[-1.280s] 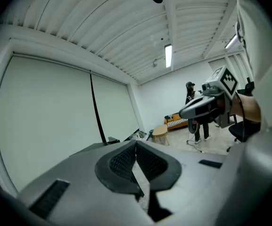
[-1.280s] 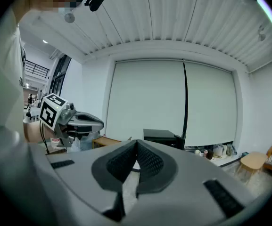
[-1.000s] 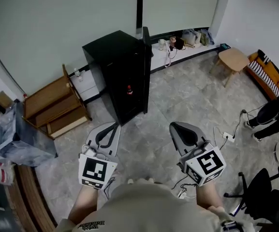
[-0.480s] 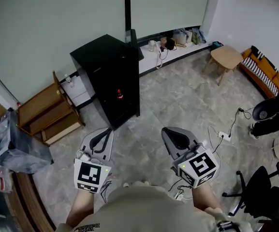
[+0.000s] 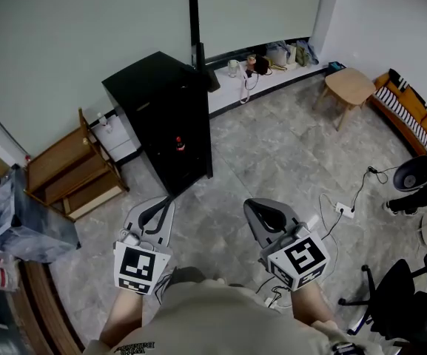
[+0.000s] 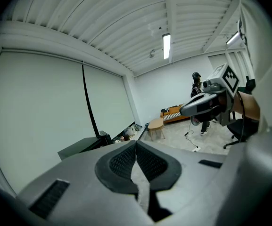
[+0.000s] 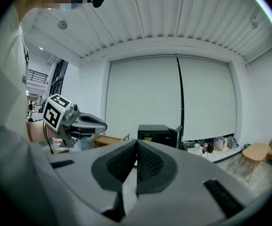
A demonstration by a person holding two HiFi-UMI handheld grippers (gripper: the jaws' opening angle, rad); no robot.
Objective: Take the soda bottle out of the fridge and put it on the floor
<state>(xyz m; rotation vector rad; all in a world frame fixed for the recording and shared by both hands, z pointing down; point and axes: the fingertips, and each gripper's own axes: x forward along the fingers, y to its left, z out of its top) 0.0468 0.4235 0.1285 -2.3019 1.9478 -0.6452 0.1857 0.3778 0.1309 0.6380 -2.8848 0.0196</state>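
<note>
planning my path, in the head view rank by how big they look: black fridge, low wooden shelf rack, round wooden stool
1. black fridge
2. low wooden shelf rack
3. round wooden stool

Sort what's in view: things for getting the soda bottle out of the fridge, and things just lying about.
For the job: fridge, soda bottle inside it, floor, left gripper, right gripper.
Lying about: stool, wooden shelf, office chair, power strip.

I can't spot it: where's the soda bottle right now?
In the head view, left of centre: the bottle is inside the open black fridge, to the right of the wooden shelf.
</note>
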